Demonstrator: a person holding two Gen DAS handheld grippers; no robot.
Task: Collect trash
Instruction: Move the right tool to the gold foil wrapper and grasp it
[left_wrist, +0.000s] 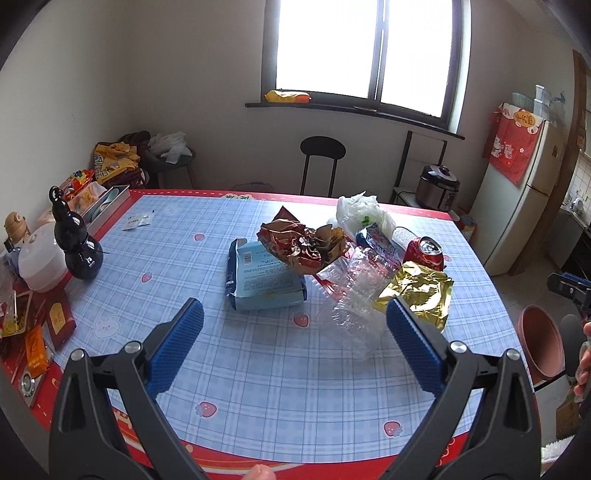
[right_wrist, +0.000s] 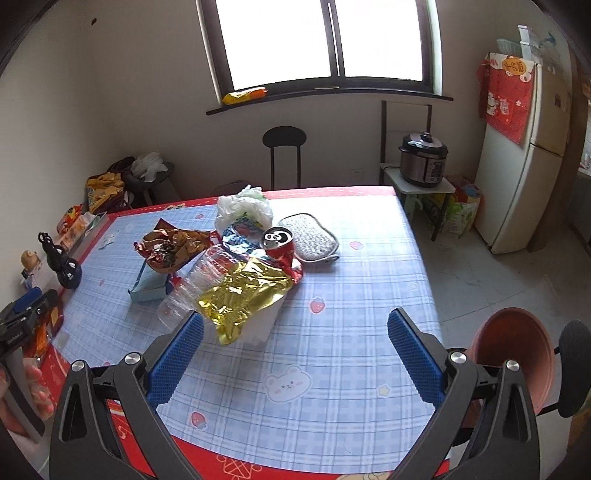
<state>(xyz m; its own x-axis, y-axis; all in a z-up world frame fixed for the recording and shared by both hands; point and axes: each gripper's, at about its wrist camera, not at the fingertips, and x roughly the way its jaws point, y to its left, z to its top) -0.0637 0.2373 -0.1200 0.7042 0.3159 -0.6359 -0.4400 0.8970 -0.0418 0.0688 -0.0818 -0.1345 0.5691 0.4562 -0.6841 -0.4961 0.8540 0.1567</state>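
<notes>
Both grippers are spread wide and empty, hovering above the near edge of the table (left_wrist: 258, 387). Left gripper (left_wrist: 295, 325): fingers apart, touching nothing. Right gripper (right_wrist: 295, 332): fingers apart, touching nothing.

Trash lies in one heap at mid-table, ahead of both:
- box (left_wrist: 264, 277), on the heap's left side, directly ahead of the left gripper;
- brown wrapper (left_wrist: 303, 243), resting on the box;
- clear bottle (left_wrist: 354, 291), long axis running from the far side toward the near edge;
- gold wrapper (right_wrist: 240, 295), just ahead of the right gripper's left finger;
- can (right_wrist: 279, 242), upright behind the gold wrapper;
- white bag (right_wrist: 243, 210), farthest.

Judgement: the right gripper is nearer the gold wrapper, the left nearer the box. A brown bin (right_wrist: 513, 354) stands off the table's right edge.
</notes>
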